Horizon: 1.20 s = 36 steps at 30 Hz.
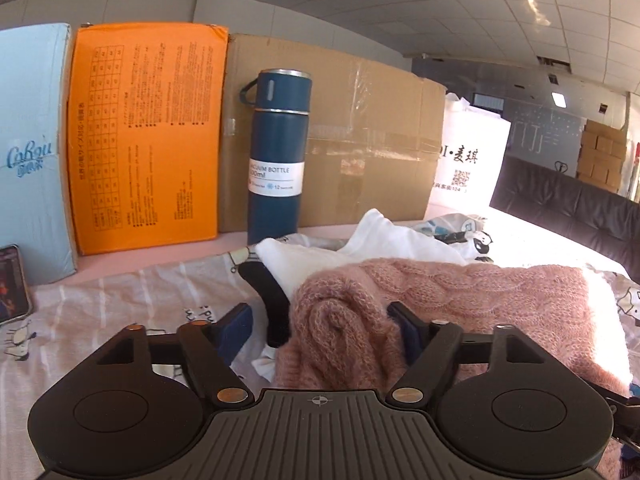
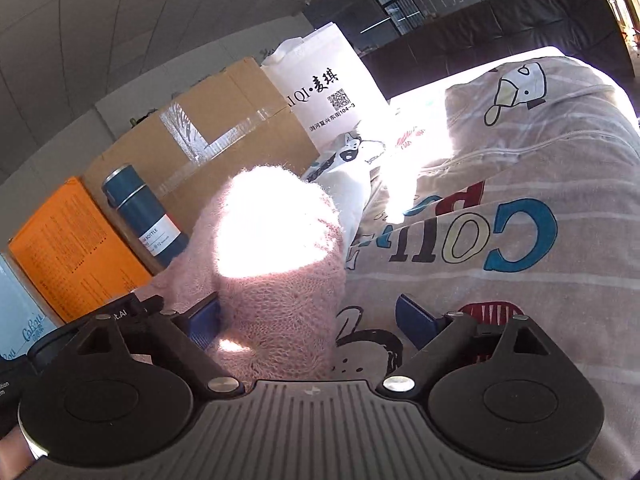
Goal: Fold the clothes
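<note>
The pink knitted sweater (image 1: 440,292) lies bunched on the printed bedsheet (image 1: 120,292), toward the sheet's far edge, with a white garment (image 1: 384,236) just behind it and touching it. The left gripper (image 1: 324,320) stands with jaws spread wide, a fold of the sweater between its blue pads (image 1: 236,332) but not pressed; the right gripper (image 2: 308,320) is likewise spread, sweater between its fingers, unclamped. Beyond the far edge stand a blue vacuum bottle (image 1: 278,156), an orange box (image 1: 148,136), a cardboard carton (image 1: 340,132) and a white bag (image 1: 468,156).
</note>
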Tool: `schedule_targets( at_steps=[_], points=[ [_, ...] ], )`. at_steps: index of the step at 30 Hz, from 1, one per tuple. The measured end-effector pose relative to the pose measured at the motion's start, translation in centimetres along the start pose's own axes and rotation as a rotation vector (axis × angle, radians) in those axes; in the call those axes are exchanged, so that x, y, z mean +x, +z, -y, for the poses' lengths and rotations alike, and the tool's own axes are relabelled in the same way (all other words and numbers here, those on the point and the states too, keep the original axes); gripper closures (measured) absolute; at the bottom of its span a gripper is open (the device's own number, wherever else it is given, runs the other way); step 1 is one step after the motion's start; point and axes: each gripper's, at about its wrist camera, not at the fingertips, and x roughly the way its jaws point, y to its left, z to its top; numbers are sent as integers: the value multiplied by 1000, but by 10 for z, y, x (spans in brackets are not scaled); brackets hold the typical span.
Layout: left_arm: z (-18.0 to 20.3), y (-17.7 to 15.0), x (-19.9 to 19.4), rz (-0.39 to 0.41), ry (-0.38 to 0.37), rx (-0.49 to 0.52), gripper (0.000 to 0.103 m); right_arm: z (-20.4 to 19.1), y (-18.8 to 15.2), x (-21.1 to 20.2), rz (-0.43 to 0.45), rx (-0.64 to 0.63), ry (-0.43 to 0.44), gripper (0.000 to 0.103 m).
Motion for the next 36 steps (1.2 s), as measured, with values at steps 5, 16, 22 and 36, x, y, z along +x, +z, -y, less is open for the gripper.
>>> schedule_targets(
  at_steps=[5,16,22,36],
  points=[
    [-18,7,-40,101,128,11,10,5,1,-4,-14,24,16,7],
    [-107,-10,-151,162,175,-4,0,11,2,-29,125,79,76,3],
    [-168,-32,-200,178,180,-100,0,-17,-6,-63,258,-9,2,0],
    [-267,-48,-262,212,250,-254,0,-193,-78,-115,156,-461,178,0]
  ],
)
